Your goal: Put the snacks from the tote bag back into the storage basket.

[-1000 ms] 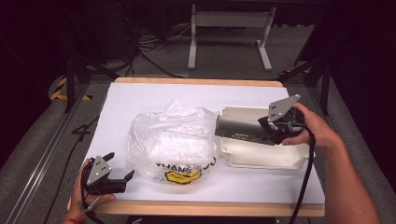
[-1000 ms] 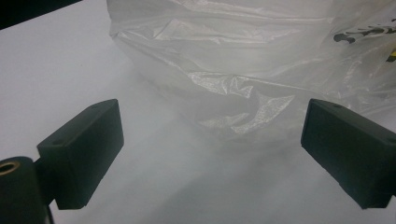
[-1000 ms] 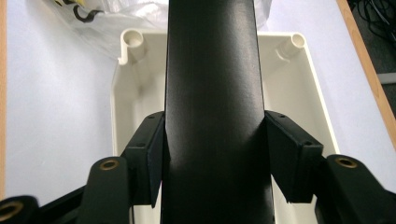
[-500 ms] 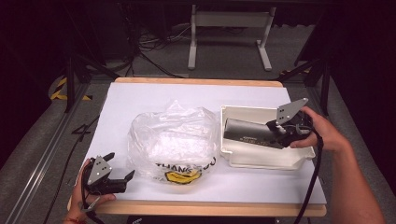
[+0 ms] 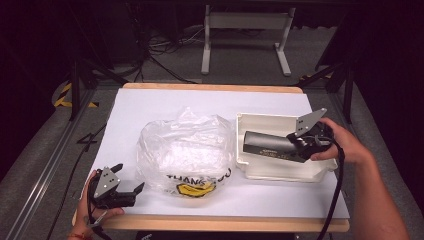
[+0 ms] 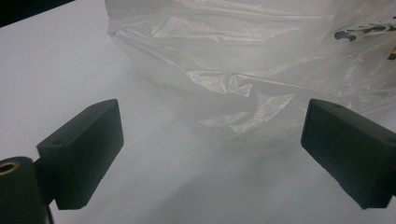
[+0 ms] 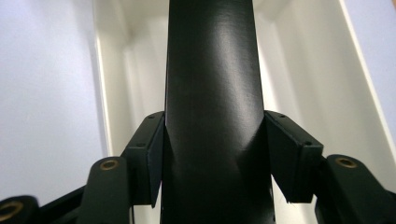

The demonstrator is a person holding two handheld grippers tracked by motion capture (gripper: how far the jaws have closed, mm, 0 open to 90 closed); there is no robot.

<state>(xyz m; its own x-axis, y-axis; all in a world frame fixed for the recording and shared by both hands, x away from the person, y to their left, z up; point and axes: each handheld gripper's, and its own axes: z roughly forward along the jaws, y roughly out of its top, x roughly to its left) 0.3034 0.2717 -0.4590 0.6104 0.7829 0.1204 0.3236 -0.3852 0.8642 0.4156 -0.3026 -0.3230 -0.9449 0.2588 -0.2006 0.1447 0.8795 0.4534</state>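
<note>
Black box (image 5: 272,146), clamped at one end by the right gripper (image 5: 306,144), sits low inside the white tray (image 5: 280,170); it may tip. Left gripper (image 5: 131,190) jaws spread empty on the bench (image 5: 150,102).

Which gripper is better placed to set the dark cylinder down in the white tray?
Right. The right gripper is shut on the dark cylinder, held over the white tray. The left gripper stands open at the near table edge, facing the plastic bag.
</note>
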